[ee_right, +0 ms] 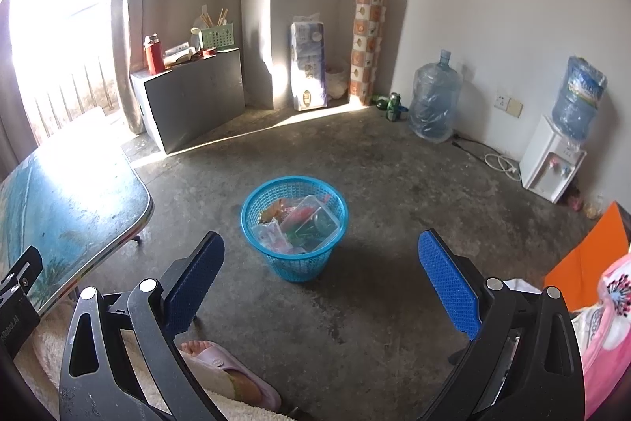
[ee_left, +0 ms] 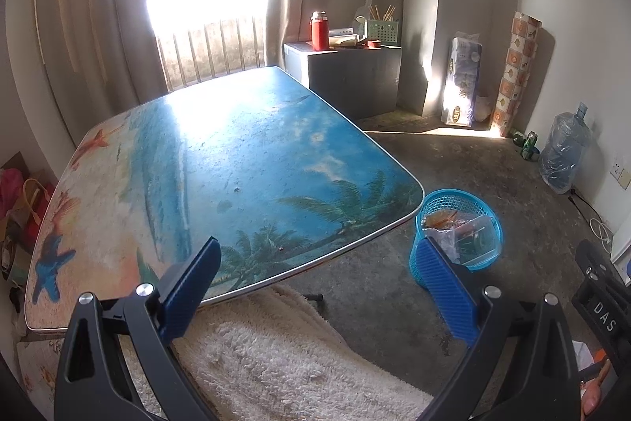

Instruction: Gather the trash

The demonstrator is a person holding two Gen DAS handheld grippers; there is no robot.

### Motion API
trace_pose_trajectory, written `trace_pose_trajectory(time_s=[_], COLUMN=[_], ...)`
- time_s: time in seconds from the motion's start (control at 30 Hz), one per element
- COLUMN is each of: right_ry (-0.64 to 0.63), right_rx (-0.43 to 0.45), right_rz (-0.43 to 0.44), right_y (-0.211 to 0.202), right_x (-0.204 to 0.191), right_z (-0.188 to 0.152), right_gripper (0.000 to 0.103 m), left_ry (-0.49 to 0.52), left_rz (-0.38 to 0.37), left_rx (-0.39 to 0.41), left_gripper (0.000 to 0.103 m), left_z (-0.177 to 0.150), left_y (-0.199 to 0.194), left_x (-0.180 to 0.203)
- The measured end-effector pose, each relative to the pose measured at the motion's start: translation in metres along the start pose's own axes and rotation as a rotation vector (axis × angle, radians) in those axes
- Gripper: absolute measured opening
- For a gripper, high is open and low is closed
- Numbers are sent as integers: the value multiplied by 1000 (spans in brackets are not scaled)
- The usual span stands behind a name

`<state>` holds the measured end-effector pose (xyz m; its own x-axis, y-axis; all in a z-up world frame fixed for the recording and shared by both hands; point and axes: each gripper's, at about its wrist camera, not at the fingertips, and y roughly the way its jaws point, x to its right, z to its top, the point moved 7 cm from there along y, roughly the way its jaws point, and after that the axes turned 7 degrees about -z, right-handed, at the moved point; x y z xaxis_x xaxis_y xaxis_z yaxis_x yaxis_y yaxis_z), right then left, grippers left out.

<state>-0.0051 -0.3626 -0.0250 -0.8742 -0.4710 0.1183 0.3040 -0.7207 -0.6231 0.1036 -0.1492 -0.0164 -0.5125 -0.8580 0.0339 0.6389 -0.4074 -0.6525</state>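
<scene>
A blue mesh waste basket (ee_right: 294, 223) stands on the concrete floor, holding a clear plastic box, wrappers and other trash (ee_right: 303, 223). It also shows in the left wrist view (ee_left: 459, 223), beside the table's right corner. My left gripper (ee_left: 319, 255) is open and empty, held over the near edge of the beach-print table (ee_left: 236, 160). My right gripper (ee_right: 321, 251) is open and empty, held above the floor just short of the basket. I see no loose trash on the tabletop.
A grey cabinet (ee_right: 189, 97) with a red flask stands by the curtain. Water jugs (ee_right: 434, 101), a dispenser (ee_right: 552, 160), a tissue pack and a paper roll line the wall. A fluffy rug (ee_left: 284, 354) and a slippered foot (ee_right: 224, 365) are below me.
</scene>
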Motion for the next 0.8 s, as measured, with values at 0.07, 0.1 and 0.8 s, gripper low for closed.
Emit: trace_pose_trajectory(time_s=[0.07, 0.1, 0.8], right_ry=[0, -2, -22], right_rx=[-1, -1, 2], right_rz=[0, 1, 9], right_y=[0, 0, 1], right_x=[0, -1, -7], right_z=[0, 0, 3], right_gripper=[95, 95, 95], left_ry=[-3, -4, -26], left_rz=[-1, -2, -7], left_rx=[-3, -5, -19], left_gripper=[97, 97, 97], left_z=[0, 0, -5], left_y=[0, 0, 3], left_x=[0, 0, -4])
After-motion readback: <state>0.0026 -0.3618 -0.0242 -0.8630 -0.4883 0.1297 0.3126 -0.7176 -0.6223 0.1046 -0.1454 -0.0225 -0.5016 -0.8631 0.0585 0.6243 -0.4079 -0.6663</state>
